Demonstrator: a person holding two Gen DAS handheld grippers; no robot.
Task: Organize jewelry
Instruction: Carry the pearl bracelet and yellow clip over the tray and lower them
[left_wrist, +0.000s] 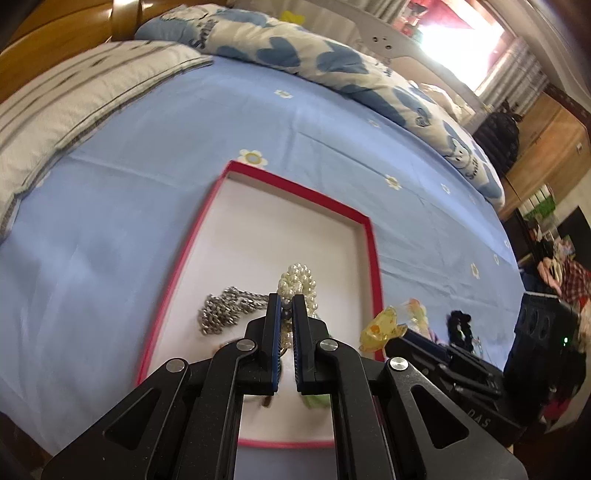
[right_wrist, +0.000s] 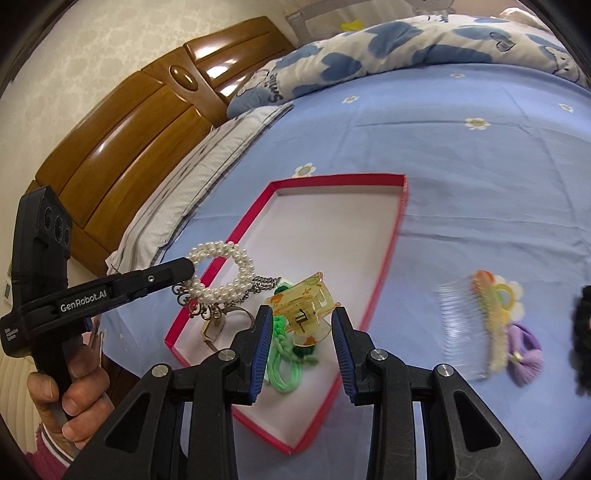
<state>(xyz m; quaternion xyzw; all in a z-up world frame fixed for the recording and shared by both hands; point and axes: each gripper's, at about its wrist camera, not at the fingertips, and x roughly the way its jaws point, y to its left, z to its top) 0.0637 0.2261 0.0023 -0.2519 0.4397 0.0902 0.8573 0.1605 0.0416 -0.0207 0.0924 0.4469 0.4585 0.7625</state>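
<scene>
While your left gripper (left_wrist: 287, 306) was clamped on the pearl bracelet (right_wrist: 221, 271), the loop of beads hung from its tips above the near left part of the red-rimmed tray (right_wrist: 400, 206). Its jaws stood nearly together, with only the beaded strand pinched between them. You could see your left hand (right_wrist: 70, 395) wrapped around that gripper's handle at the lower left of the right wrist view.

Your right gripper (right_wrist: 301, 321) had its jaws well apart. A translucent yellow claw clip (right_wrist: 304, 306) sat between the two fingers, but whether either pad touched it could not be told from these views.

Inside the tray, on its white floor, lay a silver chain (left_wrist: 225, 308) just left of the bracelet, a green cord (right_wrist: 282, 363) under the clip, and a gold-toned ring (right_wrist: 212, 332) near the tray's front corner. An ornate metal piece (right_wrist: 184, 295) showed just below the pearls.

Out on the blue floral bedsheet (right_wrist: 461, 177), to the right of the tray, you had a clear hair comb (right_wrist: 465, 328) with a fuzzy flower trim, a purple piece (right_wrist: 524, 354) touching it, and a black fluffy item (right_wrist: 581, 339) at the edge of the frame. A wooden headboard (right_wrist: 129, 147) stood behind the pillows (left_wrist: 74, 96).
</scene>
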